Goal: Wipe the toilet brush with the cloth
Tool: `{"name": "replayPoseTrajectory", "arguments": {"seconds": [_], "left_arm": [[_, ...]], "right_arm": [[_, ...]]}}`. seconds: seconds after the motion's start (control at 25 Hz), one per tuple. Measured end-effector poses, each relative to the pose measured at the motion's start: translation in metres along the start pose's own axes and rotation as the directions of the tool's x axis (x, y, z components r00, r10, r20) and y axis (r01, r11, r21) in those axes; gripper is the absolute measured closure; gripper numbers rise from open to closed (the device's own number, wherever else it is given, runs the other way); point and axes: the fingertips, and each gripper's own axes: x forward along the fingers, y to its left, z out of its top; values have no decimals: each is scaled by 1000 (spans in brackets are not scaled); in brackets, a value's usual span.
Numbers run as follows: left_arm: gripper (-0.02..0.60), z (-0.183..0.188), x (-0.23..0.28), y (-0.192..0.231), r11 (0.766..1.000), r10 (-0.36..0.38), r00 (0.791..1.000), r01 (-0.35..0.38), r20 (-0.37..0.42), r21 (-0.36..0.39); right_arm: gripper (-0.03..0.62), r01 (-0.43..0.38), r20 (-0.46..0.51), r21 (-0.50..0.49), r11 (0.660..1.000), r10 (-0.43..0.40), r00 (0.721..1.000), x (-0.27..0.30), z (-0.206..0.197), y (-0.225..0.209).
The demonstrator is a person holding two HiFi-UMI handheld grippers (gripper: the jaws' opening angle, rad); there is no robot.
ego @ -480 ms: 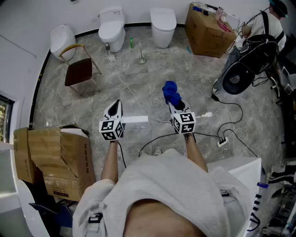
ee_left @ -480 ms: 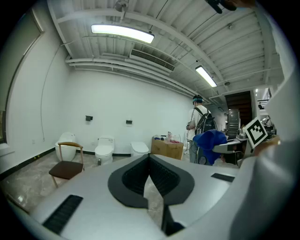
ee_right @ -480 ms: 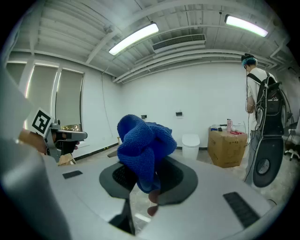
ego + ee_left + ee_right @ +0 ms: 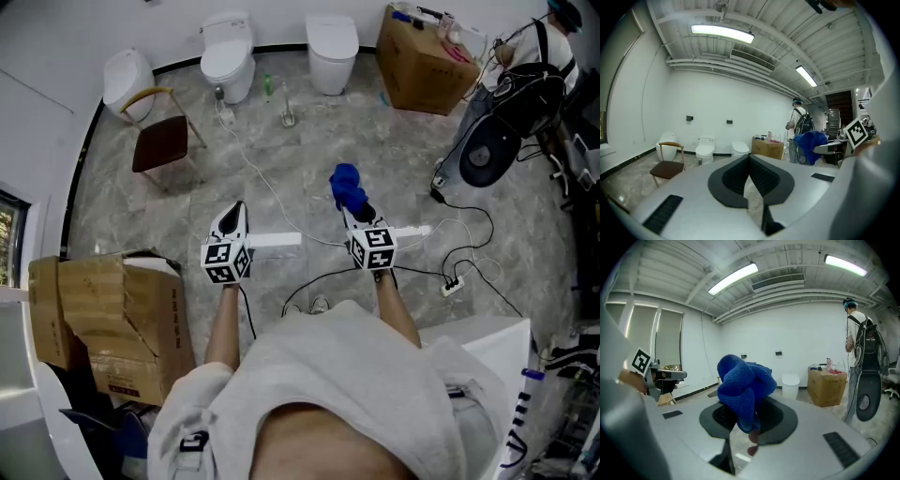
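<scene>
The toilet brush [image 4: 288,114] stands upright in its holder on the floor, far ahead between two toilets. A bunched blue cloth [image 4: 346,188] sticks out of my right gripper [image 4: 357,212], which is shut on it at waist height. In the right gripper view the cloth [image 4: 743,387] covers the jaw tips. My left gripper [image 4: 238,209] is beside it to the left, shut with nothing held; its pads [image 4: 759,174] meet at the tips. The left gripper view also catches the cloth [image 4: 810,141] at the right.
Two white toilets [image 4: 226,58] [image 4: 331,41] and a third unit [image 4: 127,81] line the far wall, with a wooden chair [image 4: 161,141] nearby. Cardboard boxes [image 4: 420,61] [image 4: 108,314] stand at back right and near left. Cables [image 4: 262,183] cross the floor. A person [image 4: 525,56] stands at the right.
The person and black round machine at the right have shifted slightly. Both grippers and the cloth hold where they were.
</scene>
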Motion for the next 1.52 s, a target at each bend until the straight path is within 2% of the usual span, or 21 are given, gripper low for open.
{"name": "replayPoseTrajectory", "arguments": {"seconds": [0.72,1.28,1.52], "left_arm": [[563,5,8,-10,1000,14,1000,-14,4,6],[563,9,49,-41,999,26,1000,-25,-9,20],[563,9,67,-40,999,21,1000,-21,-13,25]], "right_arm": [[484,-21,10,-1,1000,21,1000,0,2,-11],[484,-50,-2,-57,997,50,999,7,7,-49],[484,-54,-9,-56,997,53,999,19,6,-59]]}}
